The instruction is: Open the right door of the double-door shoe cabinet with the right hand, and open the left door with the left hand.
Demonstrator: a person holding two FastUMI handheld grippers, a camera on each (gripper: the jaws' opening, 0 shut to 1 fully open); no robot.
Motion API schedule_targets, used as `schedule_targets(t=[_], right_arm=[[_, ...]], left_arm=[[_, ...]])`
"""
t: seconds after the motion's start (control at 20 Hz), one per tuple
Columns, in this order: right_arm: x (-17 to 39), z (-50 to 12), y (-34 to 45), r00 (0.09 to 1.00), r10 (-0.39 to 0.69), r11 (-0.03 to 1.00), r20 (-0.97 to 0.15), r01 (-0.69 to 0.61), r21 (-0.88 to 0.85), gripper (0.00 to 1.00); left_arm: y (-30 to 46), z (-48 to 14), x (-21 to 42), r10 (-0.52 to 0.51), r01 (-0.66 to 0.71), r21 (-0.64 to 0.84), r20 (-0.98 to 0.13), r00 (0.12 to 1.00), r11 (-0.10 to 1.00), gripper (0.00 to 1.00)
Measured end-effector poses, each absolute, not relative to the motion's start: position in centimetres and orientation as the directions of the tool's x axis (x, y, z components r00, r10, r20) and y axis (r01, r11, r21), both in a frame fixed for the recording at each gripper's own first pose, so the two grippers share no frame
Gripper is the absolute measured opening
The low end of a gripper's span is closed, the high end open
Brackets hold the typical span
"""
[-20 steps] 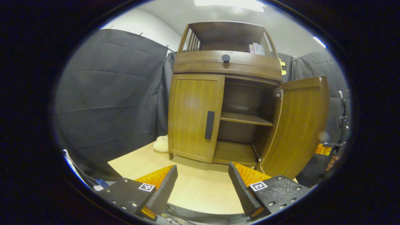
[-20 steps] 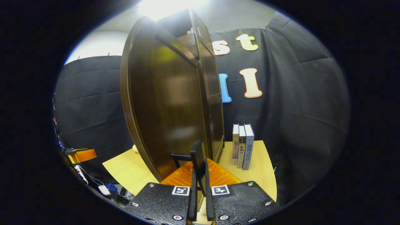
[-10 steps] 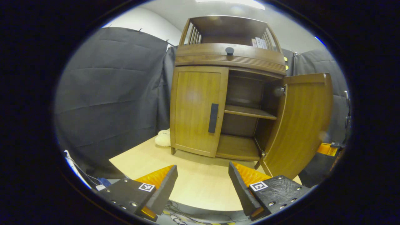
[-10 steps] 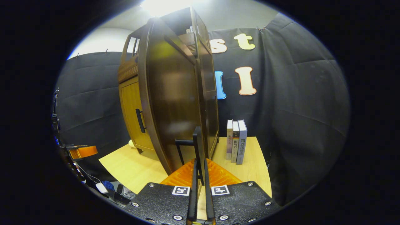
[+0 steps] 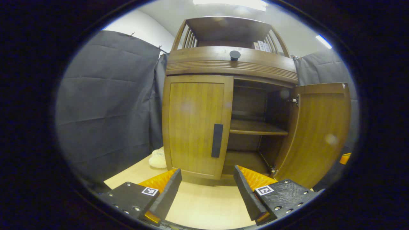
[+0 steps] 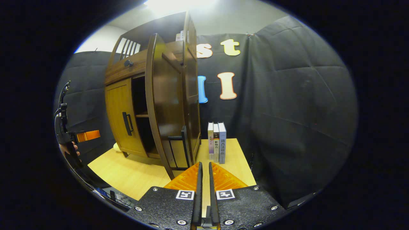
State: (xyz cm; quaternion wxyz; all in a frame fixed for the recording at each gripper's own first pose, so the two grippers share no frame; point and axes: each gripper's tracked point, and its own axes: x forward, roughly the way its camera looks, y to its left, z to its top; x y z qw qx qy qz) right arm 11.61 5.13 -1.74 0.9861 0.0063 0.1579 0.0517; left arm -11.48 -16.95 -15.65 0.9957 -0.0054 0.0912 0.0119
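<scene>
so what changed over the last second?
The right gripper let go of the right door's handle and backed off, fingers nearly closed on nothing. The left gripper moved closer to the left door's handle. Left door unchanged: closed.

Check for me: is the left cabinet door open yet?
No, in the left gripper view the left door sits flush and closed, while the right door stands swung open.

Brown streaky-grained wooden shoe cabinet (image 5: 196, 124), black bar handle (image 5: 217, 140); pale wood worktop (image 5: 204, 207); cream fluffy lump (image 5: 158, 158).
</scene>
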Motion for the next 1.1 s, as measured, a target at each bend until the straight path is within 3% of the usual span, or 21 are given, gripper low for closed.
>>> schedule_targets(t=[0.15, 0.25, 0.3, 0.35, 0.4, 0.5, 0.6, 0.75, 0.9, 1.1], right_arm=[[10.4, -1.3, 5.0, 0.955, -0.009, 1.0, -0.295, 0.017, 0.026, 0.12], [9.9, -0.8, 6.0, 0.959, -0.046, 0.997, -0.28, 0.061, 0.042, 0.43], [9.8, -0.4, 6.5, 0.961, -0.069, 0.995, -0.268, 0.085, 0.051, 0.58], [9.6, -0.3, 6.6, 0.961, -0.096, 0.992, -0.259, 0.114, 0.054, 0.73], [9.5, -0.2, 6.7, 0.957, -0.126, 0.988, -0.26, 0.144, 0.054, 0.88], [9.1, -0.6, 7.0, 0.944, -0.18, 0.978, -0.277, 0.202, 0.05, 0.94], [8.8, -0.3, 7.4, 0.932, -0.232, 0.966, -0.278, 0.254, 0.048, 0.94], [8.1, -0.4, 8.3, 0.914, -0.291, 0.948, -0.282, 0.315, 0.043, 0.92], [7.7, -0.4, 9.3, 0.901, -0.326, 0.936, -0.287, 0.35, 0.035, 0.94], [7.5, -0.3, 10.5, 0.895, -0.351, 0.928, -0.275, 0.371, 0.023, 0.94]], left_arm=[[-17.6, -15.6, -10.1, -0.034, 0.031, -0.022, -0.168, 0.985, 0.999, 0.99], [-18.1, -15.6, -9.5, -0.073, 0.068, -0.032, -0.164, 0.984, 0.997, 0.99], [-18.3, -15.6, -9.2, -0.092, 0.087, -0.036, -0.163, 0.982, 0.996, 0.88], [-18.5, -15.6, -8.9, -0.111, 0.106, -0.038, -0.16, 0.981, 0.994, 0.88], [-18.8, -15.7, -8.6, -0.132, 0.127, -0.04, -0.162, 0.978, 0.991, 0.99], [-19.2, -15.9, -8.1, -0.166, 0.161, -0.045, -0.169, 0.971, 0.986, 0.99], [-19.8, -16.0, -8.0, -0.205, 0.197, -0.058, -0.176, 0.963, 0.979, 0.99], [-20.3, -16.3, -7.4, -0.235, 0.228, -0.06, -0.189, 0.953, 0.972, 0.88], [-20.5, -16.7, -7.3, -0.241, 0.229, -0.079, -0.214, 0.947, 0.97, 0.99], [-22.5, -14.7, -8.2, -0.276, 0.267, -0.072, -0.235, 0.932, 0.961, 0.63]])
